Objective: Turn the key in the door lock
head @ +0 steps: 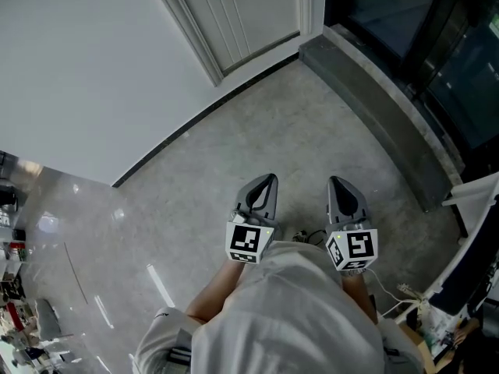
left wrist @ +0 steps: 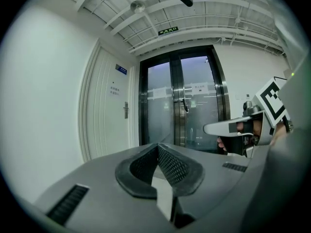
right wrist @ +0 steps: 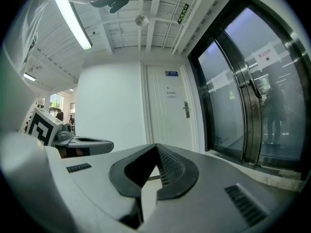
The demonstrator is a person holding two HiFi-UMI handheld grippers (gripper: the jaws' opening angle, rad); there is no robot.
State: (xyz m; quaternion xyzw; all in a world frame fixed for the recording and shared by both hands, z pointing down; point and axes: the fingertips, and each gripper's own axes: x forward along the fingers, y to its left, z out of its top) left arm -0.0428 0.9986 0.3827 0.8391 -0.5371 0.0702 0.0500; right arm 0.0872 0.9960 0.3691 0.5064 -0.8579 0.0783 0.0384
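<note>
A corridor with a grey floor [head: 312,131] and a white wall [head: 78,76] was shown. Nearest, the left tongs [left wrist: 158,145] and the right tongs [right wrist: 156,145] were held side by side above the floor, both pointed roughly level. Each pair was clenched tip to tip, with nothing gripped between the jaws. Farther on, a white door [right wrist: 170,106] was set in the wall. Its handle [right wrist: 186,109], where the lock would be, was seen near its right edge, well apart from both tongs. Whether a key sat there could not be made out. Beside the door, dark-framed glass doors [left wrist: 180,106] were seen beneath a green sign [left wrist: 167,30].
</note>
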